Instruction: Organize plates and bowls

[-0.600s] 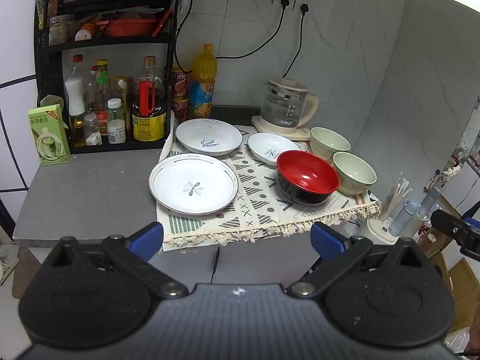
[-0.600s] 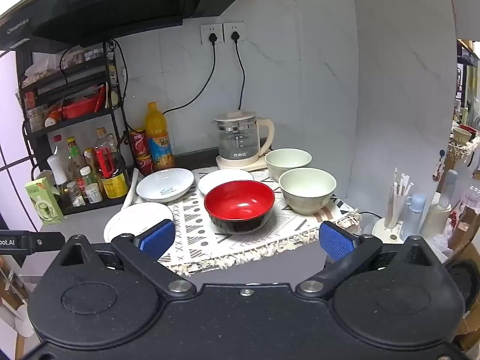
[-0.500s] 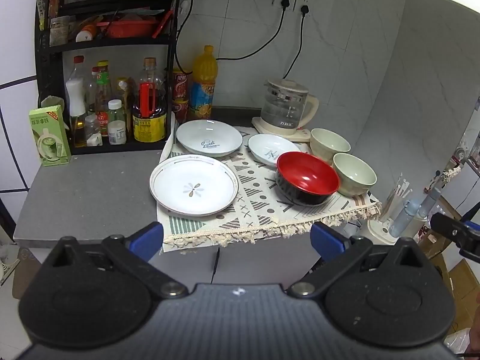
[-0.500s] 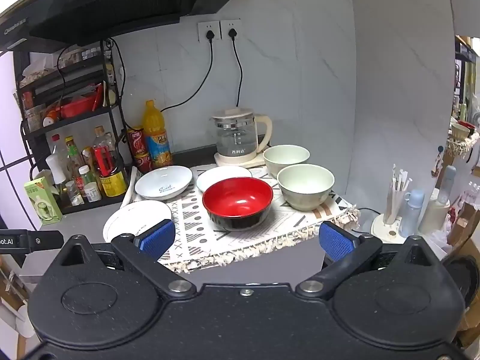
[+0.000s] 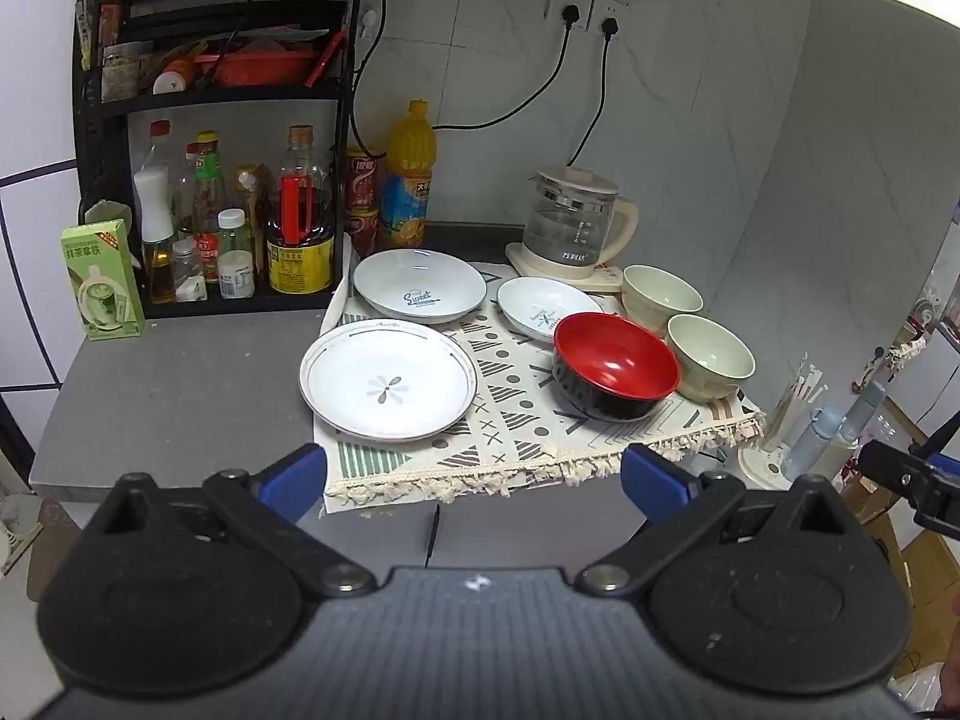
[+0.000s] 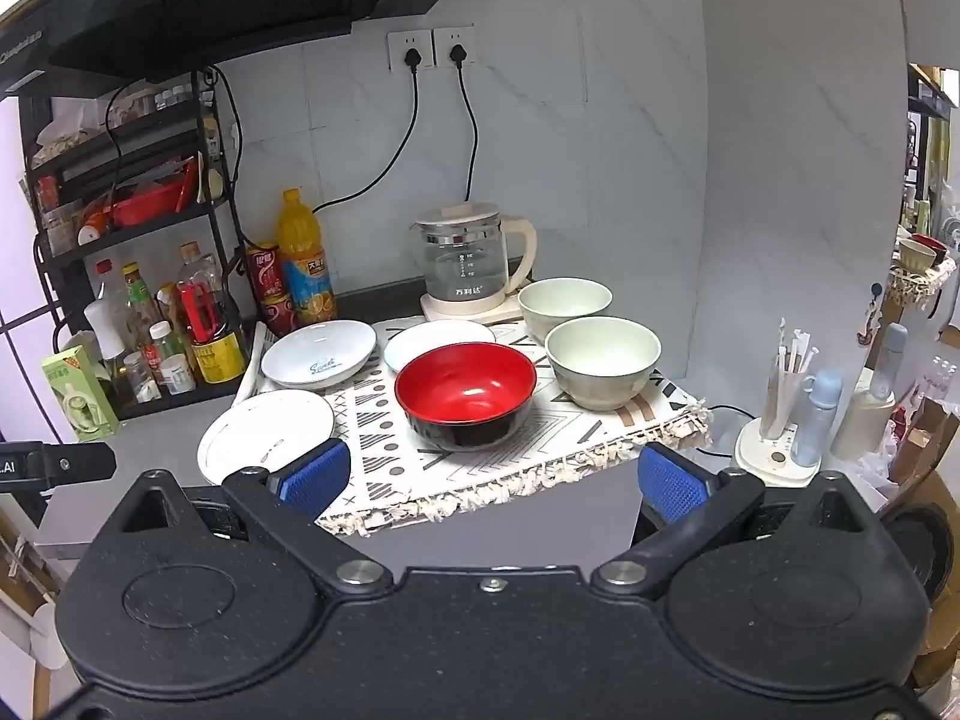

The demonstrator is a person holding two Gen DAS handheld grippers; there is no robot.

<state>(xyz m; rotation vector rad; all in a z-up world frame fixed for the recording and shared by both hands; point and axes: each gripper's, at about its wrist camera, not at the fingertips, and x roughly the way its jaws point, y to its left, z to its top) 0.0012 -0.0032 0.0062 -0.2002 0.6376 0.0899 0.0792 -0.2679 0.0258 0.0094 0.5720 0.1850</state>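
Observation:
On a patterned cloth lie a large white plate with a flower mark, a deep white plate with blue lettering, and a small white dish. To their right stand a red-and-black bowl and two pale green bowls. My left gripper hangs open in front of the counter edge, nothing between its blue pads. My right gripper is also open and empty, short of the red bowl.
A black rack of sauce bottles fills the back left. An orange drink bottle and a glass kettle stand against the tiled wall. A green carton sits at the left. A stand with straws and bottles is off the counter's right end.
Both views have drawn slightly closer to the counter, and the dishes sit a little lower in the right wrist view. Nothing on the cloth has moved.

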